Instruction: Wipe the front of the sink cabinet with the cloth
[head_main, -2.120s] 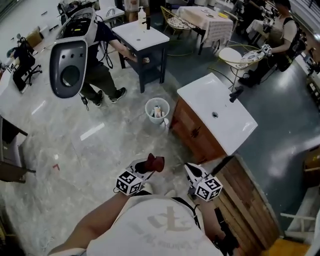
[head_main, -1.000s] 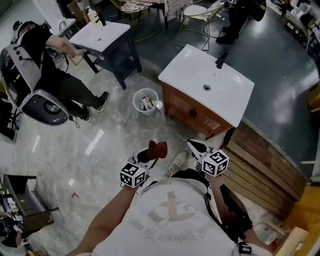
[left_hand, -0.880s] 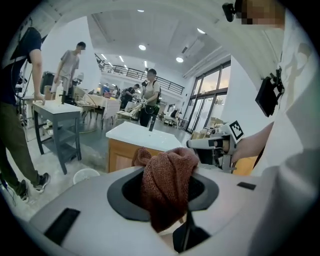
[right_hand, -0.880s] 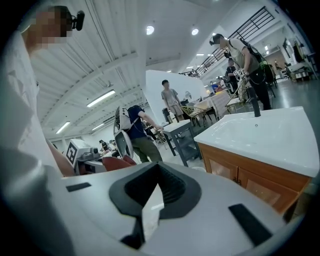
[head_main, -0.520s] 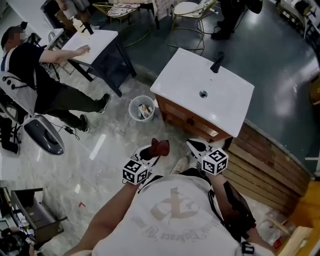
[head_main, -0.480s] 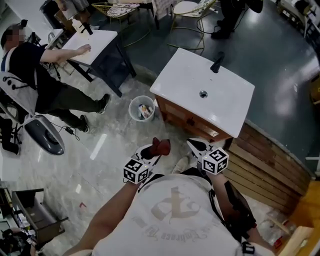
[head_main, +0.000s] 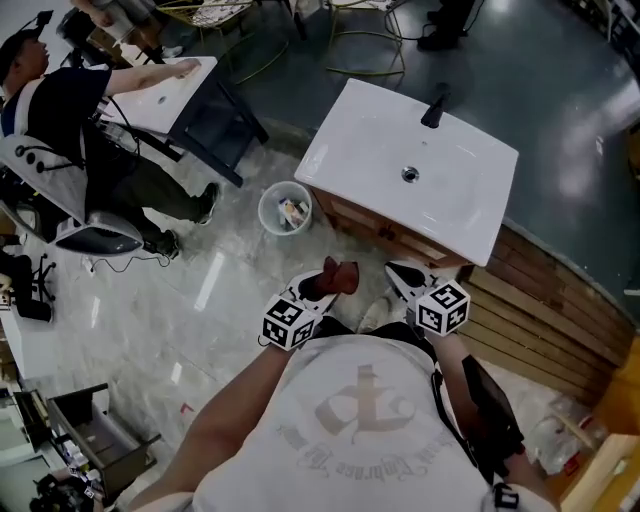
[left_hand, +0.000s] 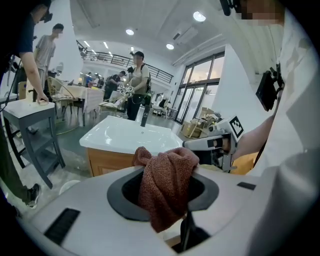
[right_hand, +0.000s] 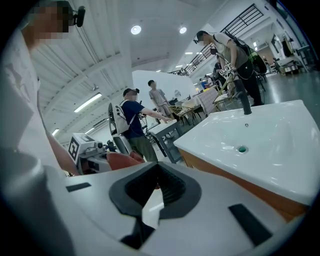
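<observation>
Now | left gripper (head_main: 322, 290) clamps cloth (head_main: 342, 275); right gripper (head_main: 400, 276) closed | bucket (head_main: 267, 213) holds small items (head_main: 291, 210)

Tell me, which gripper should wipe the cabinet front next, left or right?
Left. The left gripper is shut on the reddish cloth and faces the wooden cabinet front. The right gripper holds nothing, so it would probably need the cloth first.

No words or numbers could be read. The person's white shirt (head_main: 365, 420) bore a grey emblem over curved lettering, too blurred to make out. The cubes (head_main: 288, 322) on the left gripper (head_main: 333, 281) and right gripper (head_main: 400, 272) carried only square markers.
</observation>
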